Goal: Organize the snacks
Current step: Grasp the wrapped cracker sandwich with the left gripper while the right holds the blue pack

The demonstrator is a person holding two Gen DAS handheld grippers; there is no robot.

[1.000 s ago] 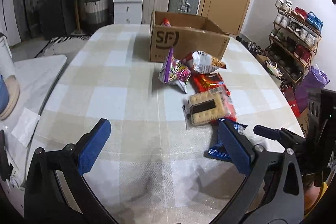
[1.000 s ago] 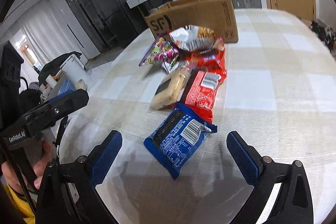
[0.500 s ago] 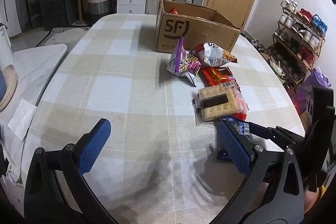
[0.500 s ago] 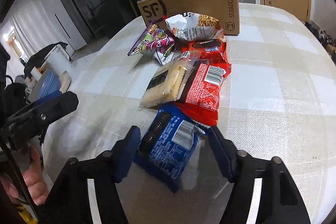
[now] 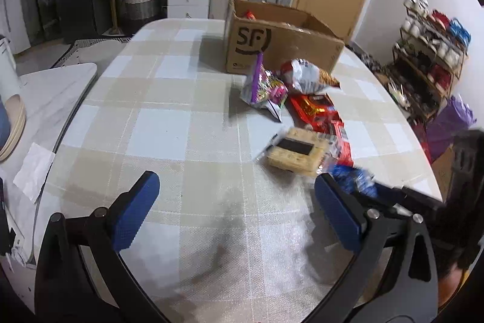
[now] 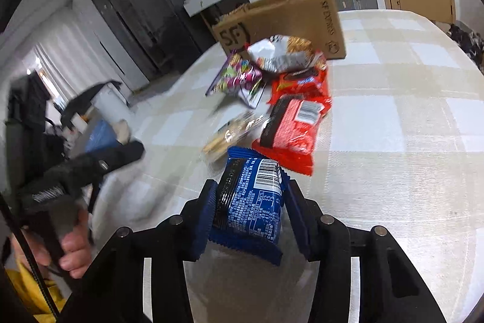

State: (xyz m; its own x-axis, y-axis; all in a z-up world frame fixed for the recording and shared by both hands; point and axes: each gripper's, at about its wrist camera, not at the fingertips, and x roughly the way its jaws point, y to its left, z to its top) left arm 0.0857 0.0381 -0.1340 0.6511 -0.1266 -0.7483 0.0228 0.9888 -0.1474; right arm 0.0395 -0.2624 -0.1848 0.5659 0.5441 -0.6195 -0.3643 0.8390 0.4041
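In the left wrist view, the left gripper (image 5: 237,209) hung over the checked tablecloth (image 5: 169,123) with its blue pads spread wide and nothing between them. At about one o'clock from it lay the pale cracker pack (image 5: 295,152), blurred, and beyond that, toward twelve, the red packet (image 5: 316,111), the purple bag (image 5: 264,88) and the white chip bag (image 5: 307,76) — all in a loose row leading to the open cardboard box (image 5: 281,49) marked SF. A blue wrapper showed just behind the right-hand pad at three o'clock.

In the right wrist view, the right gripper (image 6: 251,206) was closed on the blue cookie packet (image 6: 252,200), barcode side up, its pads pressing both long edges. Whether the packet hung above the cloth or touched it could not be told. At twelve o'clock sat a red packet with a barcode (image 6: 292,130); the cracker pack lay at eleven, and the box stood farthest back. At nine o'clock the left hand (image 6: 71,250) gripped a black handle.
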